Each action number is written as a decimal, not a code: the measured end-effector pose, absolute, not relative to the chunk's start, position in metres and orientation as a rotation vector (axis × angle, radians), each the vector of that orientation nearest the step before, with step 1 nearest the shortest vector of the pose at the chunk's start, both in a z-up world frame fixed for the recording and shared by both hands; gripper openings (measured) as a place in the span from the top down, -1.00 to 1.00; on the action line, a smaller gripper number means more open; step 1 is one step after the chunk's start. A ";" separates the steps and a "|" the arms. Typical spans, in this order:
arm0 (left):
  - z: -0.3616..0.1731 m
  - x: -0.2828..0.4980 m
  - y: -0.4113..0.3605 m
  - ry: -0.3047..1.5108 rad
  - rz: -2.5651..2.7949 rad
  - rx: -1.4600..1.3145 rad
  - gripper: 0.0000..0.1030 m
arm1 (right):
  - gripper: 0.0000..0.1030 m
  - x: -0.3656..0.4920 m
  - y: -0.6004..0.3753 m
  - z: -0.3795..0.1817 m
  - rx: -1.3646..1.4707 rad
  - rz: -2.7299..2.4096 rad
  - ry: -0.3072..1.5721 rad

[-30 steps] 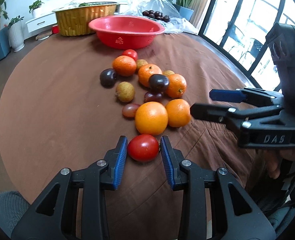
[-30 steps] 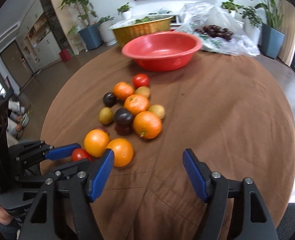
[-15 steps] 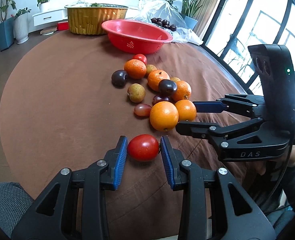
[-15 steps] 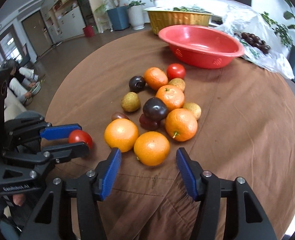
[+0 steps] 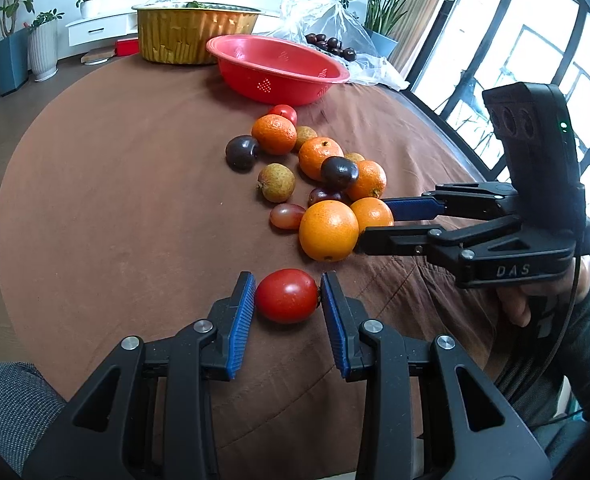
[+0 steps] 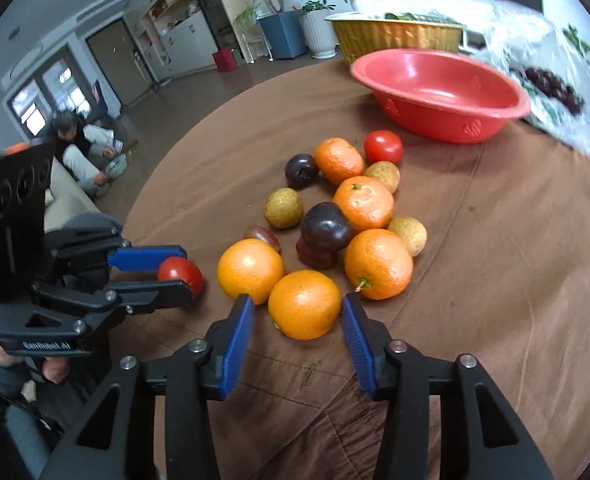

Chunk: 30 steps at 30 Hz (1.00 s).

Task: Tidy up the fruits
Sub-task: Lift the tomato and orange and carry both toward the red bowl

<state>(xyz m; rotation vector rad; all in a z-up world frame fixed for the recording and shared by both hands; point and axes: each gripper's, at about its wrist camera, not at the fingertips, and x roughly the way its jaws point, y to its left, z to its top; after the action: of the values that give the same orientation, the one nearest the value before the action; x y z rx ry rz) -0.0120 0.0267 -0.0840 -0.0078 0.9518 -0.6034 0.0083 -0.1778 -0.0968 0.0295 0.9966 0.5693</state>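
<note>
A small red tomato (image 5: 287, 296) sits between the blue pads of my left gripper (image 5: 287, 300), which is shut on it just above the brown cloth. In the right wrist view the same left gripper (image 6: 185, 272) holds the tomato (image 6: 183, 272) at the left. My right gripper (image 6: 298, 316) straddles the nearest orange (image 6: 305, 304); its jaws are closing, with a small gap still showing at the left pad. From the left wrist view that right gripper (image 5: 375, 222) reaches in from the right around this orange (image 5: 371, 213). A larger orange (image 5: 329, 230) lies beside it.
More oranges, dark plums (image 5: 242, 152), brownish round fruits (image 5: 277, 182) and a second tomato (image 5: 283, 112) lie clustered mid-table. A red bowl (image 5: 279, 76), a gold tub (image 5: 195, 36) and a plastic bag of dark fruit (image 5: 331, 32) stand at the far edge. A person sits on the floor (image 6: 83, 144).
My right gripper has moved in toward the fruit pile and narrowed its jaws around the nearest orange. The left gripper still holds the tomato, nearly where it was.
</note>
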 end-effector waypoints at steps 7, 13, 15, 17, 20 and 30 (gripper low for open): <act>-0.085 -0.012 0.026 0.953 -0.602 -0.005 0.38 | 0.11 0.010 -0.173 -0.097 0.034 0.594 0.993; -0.085 -0.012 0.026 0.953 -0.604 -0.006 0.38 | 0.23 0.006 -0.174 -0.095 0.040 0.591 0.995; -0.085 -0.012 0.026 0.954 -0.603 -0.007 0.38 | 0.23 0.004 -0.174 -0.094 0.039 0.588 0.997; -0.085 -0.012 0.026 0.953 -0.604 -0.011 0.38 | 0.24 -0.001 -0.174 -0.092 0.043 0.584 0.996; -0.083 -0.012 0.028 0.948 -0.607 -0.026 0.38 | 0.24 -0.007 -0.179 -0.086 0.064 0.580 0.985; -0.044 0.024 0.034 0.876 -0.607 -0.050 0.38 | 0.24 0.005 -0.225 -0.049 0.162 0.490 0.905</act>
<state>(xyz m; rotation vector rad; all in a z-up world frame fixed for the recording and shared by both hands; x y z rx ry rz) 0.0242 0.0342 -0.0438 -0.0501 0.8764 -0.6072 0.0047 -0.2254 -0.0489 0.1615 0.9047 0.4901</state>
